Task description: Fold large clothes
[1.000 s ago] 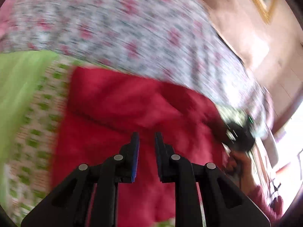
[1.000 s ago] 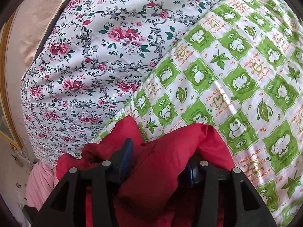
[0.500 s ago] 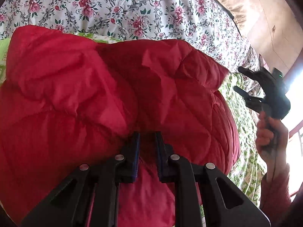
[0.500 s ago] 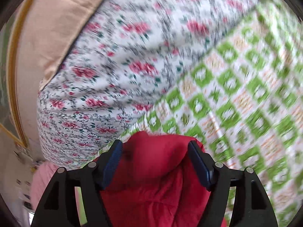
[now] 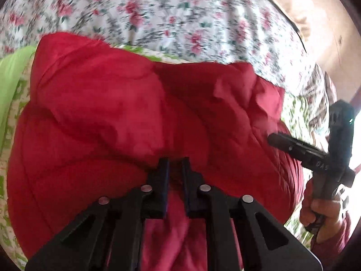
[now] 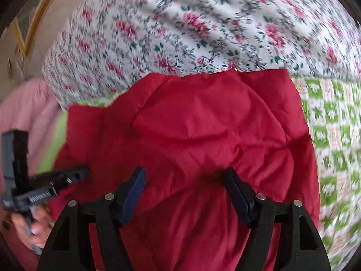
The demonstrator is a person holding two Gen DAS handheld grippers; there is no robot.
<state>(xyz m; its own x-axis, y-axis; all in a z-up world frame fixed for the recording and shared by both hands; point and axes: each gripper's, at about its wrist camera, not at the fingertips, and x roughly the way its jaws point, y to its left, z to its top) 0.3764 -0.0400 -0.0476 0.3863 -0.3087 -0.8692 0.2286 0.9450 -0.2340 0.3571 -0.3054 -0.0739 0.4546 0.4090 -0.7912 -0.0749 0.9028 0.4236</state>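
Observation:
A red quilted jacket [image 5: 112, 113] lies bunched on the bed and fills the middle of both views [image 6: 203, 117]. My left gripper [image 5: 173, 161] is at the jacket's near edge. Its jaws are closing, almost together, with a pinch of red fabric between the pads. My right gripper [image 6: 185, 174] hovers just above the jacket's near part, jaws wide and pads pressing on nothing. Each gripper also shows in the other's view: the right gripper [image 5: 273, 139] at the jacket's right side, the left gripper [image 6: 83, 172] at its left side. Motion blur softens both views.
A white sheet with red flowers [image 6: 203, 22] covers the far part of the bed [image 5: 180, 11]. A green-and-white checked blanket [image 6: 334, 135] lies under the jacket. A plain green cloth [image 5: 11, 74] is at the left, a pink cloth [image 6: 22, 103] beyond the bed edge. A person's hand [image 5: 320, 212] holds the right gripper.
My right gripper has let go of the red fold it held, opened wide and pulled back from it. The left gripper has sunk towards the bed with the jacket's edge in it.

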